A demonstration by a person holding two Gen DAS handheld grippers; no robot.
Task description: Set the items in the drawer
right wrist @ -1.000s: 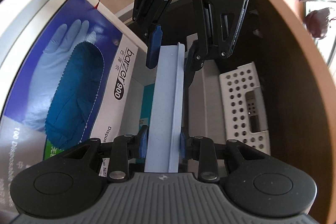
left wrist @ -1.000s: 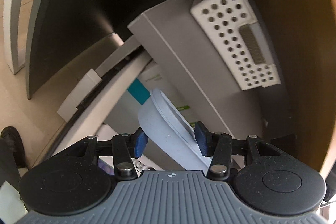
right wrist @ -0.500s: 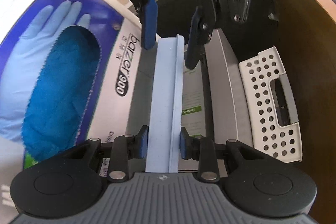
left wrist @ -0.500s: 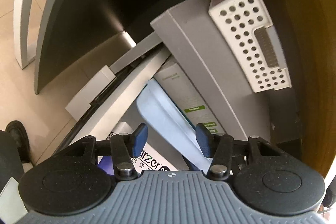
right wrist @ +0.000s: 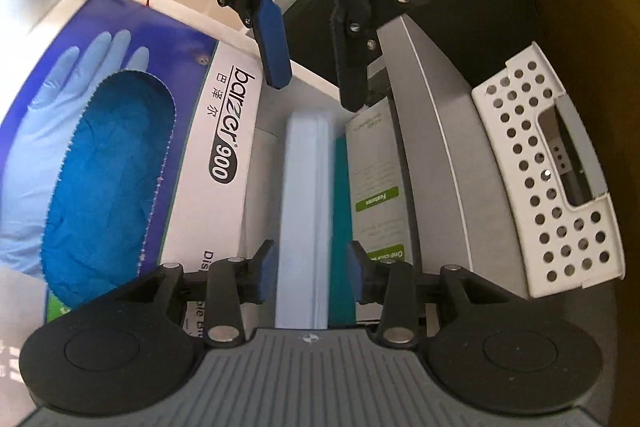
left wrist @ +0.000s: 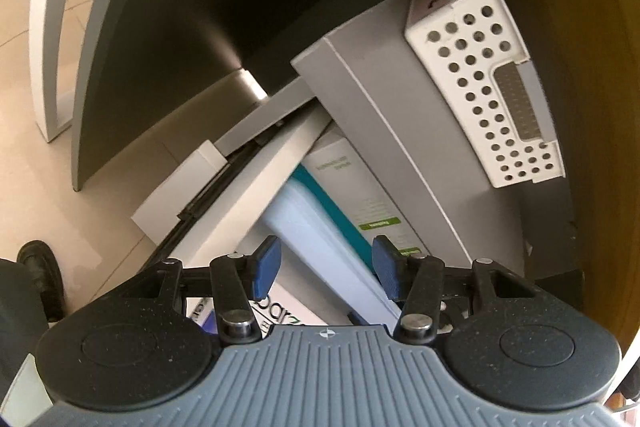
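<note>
Two claws worked over the open drawer [right wrist: 280, 95], and both stood with their jaws apart. The right claw [right wrist: 310, 273] straddled the near end of a pale blue flat pack [right wrist: 306, 195] that stood on edge in the drawer, its pads just beside the pack's faces with a sliver of gap on each side, so it looked released rather than gripped. The left claw [right wrist: 310, 75] hung above the pack's far end, wide open and clear of it. The pack sat in the slot between the glove box [right wrist: 120, 155] on one side and a teal-and-white carton [right wrist: 372, 187] on the other, with a grey box [right wrist: 440, 167] and a white perforated basket [right wrist: 552, 187] further over.

From the left wrist view the same pack [left wrist: 320, 227] ran between the left claw's pads [left wrist: 267, 267], leaning against the carton [left wrist: 352, 187].

By my judgement the step in hand was letting go and backing out. Done well, each claw would lift straight up along the pack's plane, jaws kept wide, so no pad dragged the pack back out or nudged the glove box.
</note>
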